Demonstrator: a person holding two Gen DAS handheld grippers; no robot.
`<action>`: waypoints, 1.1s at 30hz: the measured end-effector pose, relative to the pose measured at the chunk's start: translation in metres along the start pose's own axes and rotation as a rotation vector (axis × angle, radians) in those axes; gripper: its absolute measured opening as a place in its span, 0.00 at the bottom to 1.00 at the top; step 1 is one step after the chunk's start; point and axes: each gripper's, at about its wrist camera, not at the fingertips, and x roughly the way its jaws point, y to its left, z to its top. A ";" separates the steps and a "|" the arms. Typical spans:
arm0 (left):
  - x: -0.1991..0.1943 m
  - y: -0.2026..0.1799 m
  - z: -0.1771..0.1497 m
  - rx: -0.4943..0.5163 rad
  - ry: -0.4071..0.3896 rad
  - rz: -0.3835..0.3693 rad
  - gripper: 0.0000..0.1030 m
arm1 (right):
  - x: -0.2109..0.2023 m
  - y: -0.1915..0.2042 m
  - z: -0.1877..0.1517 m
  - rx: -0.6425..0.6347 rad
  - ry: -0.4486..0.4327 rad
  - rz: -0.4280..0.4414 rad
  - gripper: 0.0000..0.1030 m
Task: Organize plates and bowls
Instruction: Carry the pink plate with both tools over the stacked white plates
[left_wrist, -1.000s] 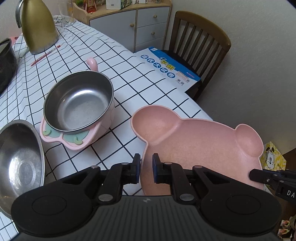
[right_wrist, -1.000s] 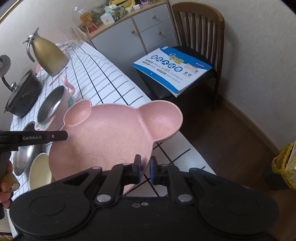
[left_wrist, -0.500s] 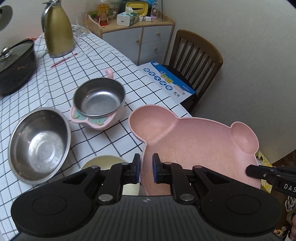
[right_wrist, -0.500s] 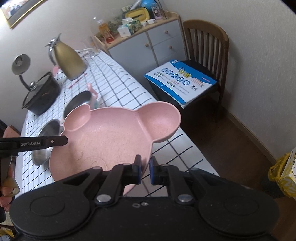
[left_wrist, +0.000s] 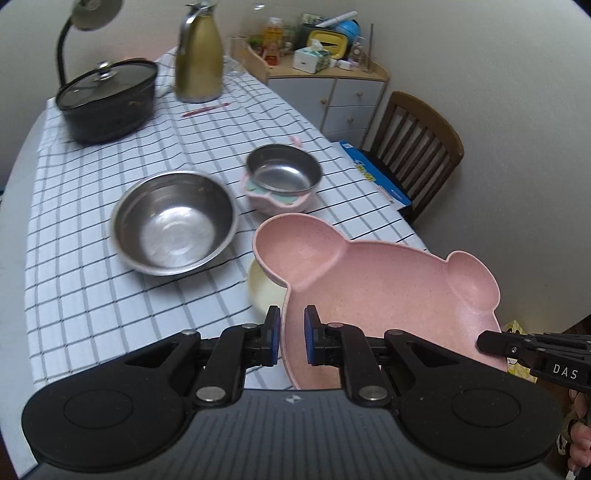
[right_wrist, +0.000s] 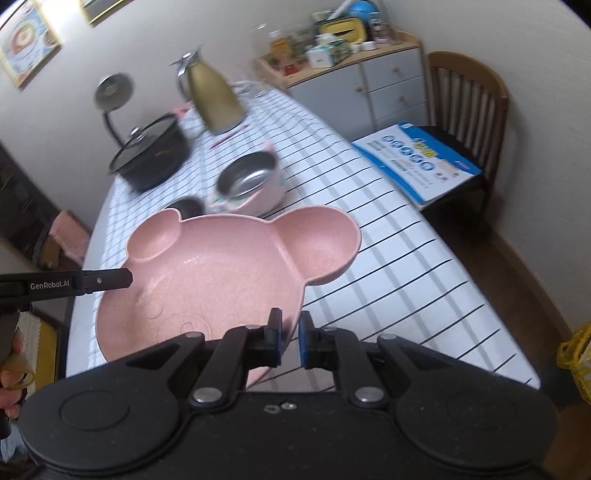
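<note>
table (left_wrist: 92, 295) with checked cloth: we see it below everything. pink bear-shaped plate (left_wrist: 388, 291): we hold it in the air over the table's near corner, left gripper (left_wrist: 291, 332) and right gripper (right_wrist: 290, 338) each clamped on its rim. large steel bowl (left_wrist: 173, 218), steel bowl in pink holder (left_wrist: 282, 177), small cream bowl (left_wrist: 264, 288): on the cloth.

A gold jug (left_wrist: 199, 55) and a black lidded pot (left_wrist: 109, 101) are seen on the checked cloth (left_wrist: 92, 295); a blue booklet (right_wrist: 417, 160) is laid on the chair (right_wrist: 476, 107).
</note>
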 end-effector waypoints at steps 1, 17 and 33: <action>-0.006 0.006 -0.007 -0.009 -0.002 0.006 0.12 | -0.001 0.006 -0.005 -0.010 0.007 0.010 0.09; -0.047 0.093 -0.122 -0.166 -0.010 0.108 0.12 | 0.030 0.098 -0.080 -0.192 0.116 0.079 0.10; -0.035 0.127 -0.199 -0.239 -0.011 0.158 0.12 | 0.068 0.136 -0.129 -0.359 0.155 0.091 0.10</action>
